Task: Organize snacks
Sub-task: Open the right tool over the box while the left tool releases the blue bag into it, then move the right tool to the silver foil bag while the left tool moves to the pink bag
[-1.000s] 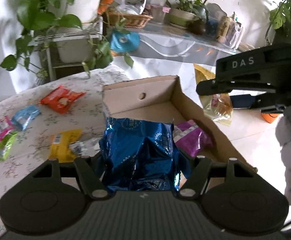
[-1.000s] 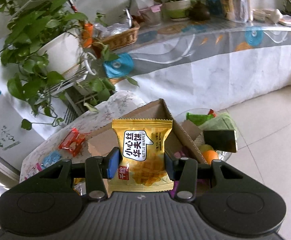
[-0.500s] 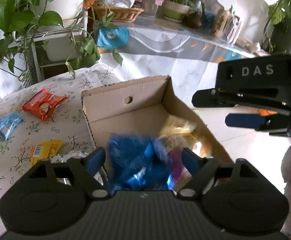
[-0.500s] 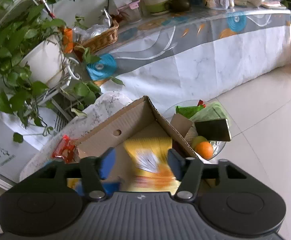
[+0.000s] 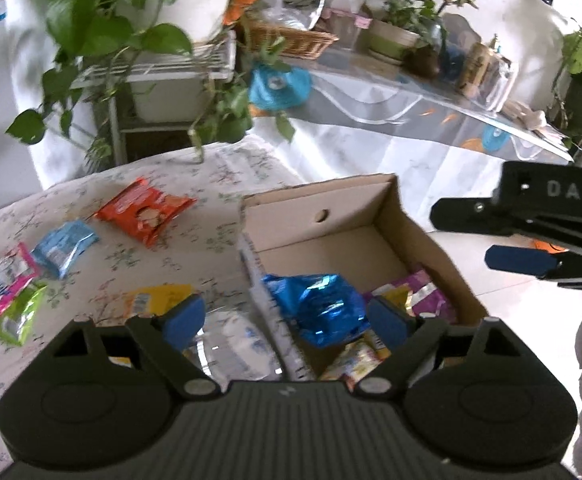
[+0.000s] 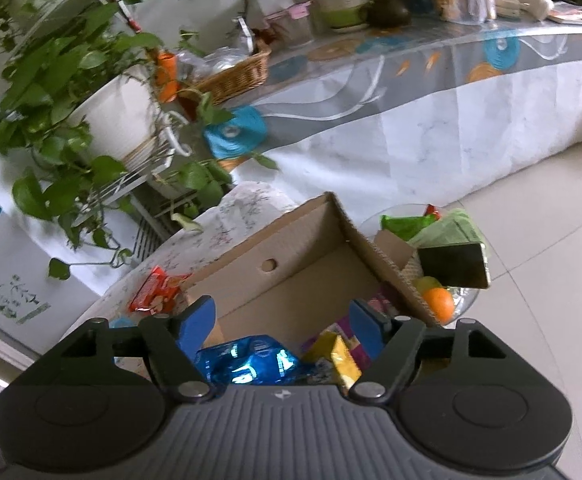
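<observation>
An open cardboard box (image 5: 375, 204) stands on the flowered table. A blue foil bag (image 5: 317, 308) lies inside it with a purple packet (image 5: 427, 296) and a yellow waffle packet (image 6: 341, 358). My left gripper (image 5: 287, 320) is open and empty, just above the box's near left wall. My right gripper (image 6: 281, 320) is open and empty above the box; it also shows in the left wrist view (image 5: 531, 240) at the right. The blue bag also shows in the right wrist view (image 6: 251, 364). The box shows there too (image 6: 303, 248).
Loose snacks lie on the table left of the box: an orange packet (image 5: 145, 214), a blue packet (image 5: 65, 246), a pink packet (image 5: 7, 280), a green packet (image 5: 17, 314), a yellow packet (image 5: 155, 298). A glass bowl with fruit (image 6: 439, 280) stands right of the box. Potted plants (image 5: 131, 20) stand behind.
Both grippers opened. The blue foil bag dropped from my left gripper into the box, and the yellow waffle packet dropped from my right gripper into it.
</observation>
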### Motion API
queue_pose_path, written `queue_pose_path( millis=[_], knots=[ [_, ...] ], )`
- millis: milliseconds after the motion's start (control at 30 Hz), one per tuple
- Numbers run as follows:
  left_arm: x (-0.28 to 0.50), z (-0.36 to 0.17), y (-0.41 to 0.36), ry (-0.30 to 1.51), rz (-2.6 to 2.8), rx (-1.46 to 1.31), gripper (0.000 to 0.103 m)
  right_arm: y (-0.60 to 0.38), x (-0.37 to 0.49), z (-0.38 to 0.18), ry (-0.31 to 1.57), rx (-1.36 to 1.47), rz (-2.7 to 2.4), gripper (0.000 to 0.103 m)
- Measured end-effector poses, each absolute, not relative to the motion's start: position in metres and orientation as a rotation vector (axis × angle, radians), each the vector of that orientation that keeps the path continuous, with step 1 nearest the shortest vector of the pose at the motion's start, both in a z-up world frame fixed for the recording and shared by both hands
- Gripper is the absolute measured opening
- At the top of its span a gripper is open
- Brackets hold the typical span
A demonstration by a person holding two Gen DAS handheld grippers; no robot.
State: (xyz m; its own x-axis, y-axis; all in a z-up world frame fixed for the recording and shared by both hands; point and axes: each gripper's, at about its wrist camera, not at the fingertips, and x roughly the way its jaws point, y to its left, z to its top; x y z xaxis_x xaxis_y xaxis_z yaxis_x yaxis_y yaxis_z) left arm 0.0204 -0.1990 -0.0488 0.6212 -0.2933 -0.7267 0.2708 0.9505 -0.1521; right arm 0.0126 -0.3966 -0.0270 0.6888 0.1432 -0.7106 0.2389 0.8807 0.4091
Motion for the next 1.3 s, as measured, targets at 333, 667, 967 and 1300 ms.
queue_pose_path(
  millis=[333, 667, 967, 1300],
  knots=[
    [0.026, -0.048, -0.144, 0.854, -0.247, -0.058, 0.089, -0.371, 0.019, -0.024, 0.816, 0.452, 0.039, 0.082],
    [0.041, -0.057, -0.062, 0.872, -0.097, -0.081, 0.092, -0.336, 0.025, -0.023, 0.829, 0.391, 0.179, 0.083],
    [0.059, -0.064, -0.007, 0.882, 0.010, -0.134, 0.092, -0.297, 0.035, -0.034, 0.896, 0.309, 0.264, 0.083],
    [0.079, -0.071, 0.025, 0.888, 0.071, -0.143, 0.092, -0.270, 0.046, -0.059, 1.031, 0.326, 0.314, 0.085]
  ],
)
